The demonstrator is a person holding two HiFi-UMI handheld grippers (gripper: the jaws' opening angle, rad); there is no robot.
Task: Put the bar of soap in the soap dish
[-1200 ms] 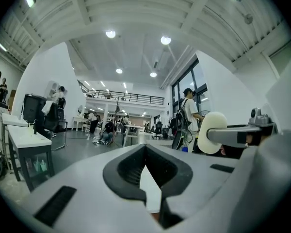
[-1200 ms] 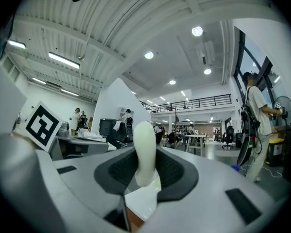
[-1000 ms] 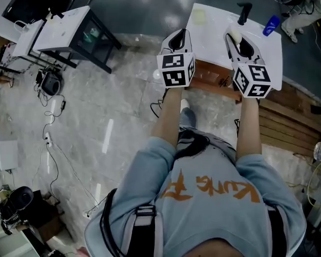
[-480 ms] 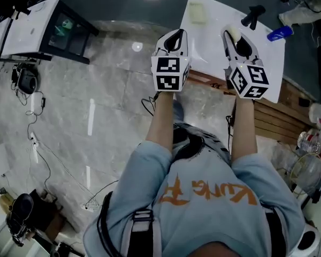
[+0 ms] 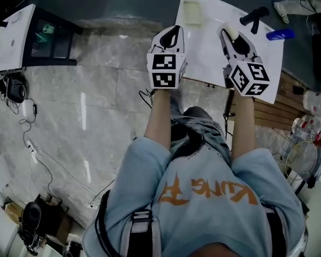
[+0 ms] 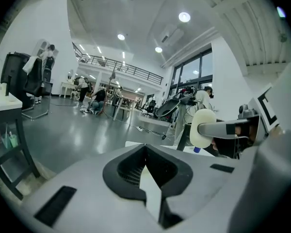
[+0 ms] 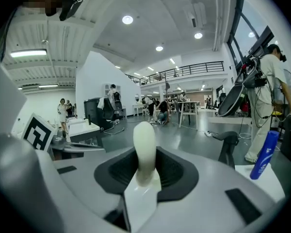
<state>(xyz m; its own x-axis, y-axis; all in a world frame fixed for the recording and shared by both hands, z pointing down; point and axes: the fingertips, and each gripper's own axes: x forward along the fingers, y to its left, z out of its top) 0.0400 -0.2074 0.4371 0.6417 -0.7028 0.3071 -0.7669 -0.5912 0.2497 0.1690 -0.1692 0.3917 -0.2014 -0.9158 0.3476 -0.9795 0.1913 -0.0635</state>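
Note:
In the head view my right gripper (image 5: 233,37) is shut on a cream bar of soap (image 5: 231,31) over the white table (image 5: 203,52). The right gripper view shows the soap (image 7: 144,144) standing up between the jaws of that gripper (image 7: 144,177). The pale soap dish (image 5: 192,12) lies at the table's far left, ahead of my left gripper (image 5: 176,32). That left gripper (image 6: 145,171) is shut with nothing in it, over the table's left edge. In the left gripper view the soap (image 6: 202,128) shows at the right.
A black handle-like object (image 5: 254,16) and a blue bottle (image 5: 280,34) lie at the table's far right; the bottle (image 7: 264,154) stands right of the soap in the right gripper view. Wooden slats (image 5: 273,116) lie right of me, and dark-framed tables (image 5: 21,36) stand on the left.
Both grippers have moved forward and down, and now reach over the white table. The soap has stayed in the right gripper, and the dish is now just ahead of the left gripper.

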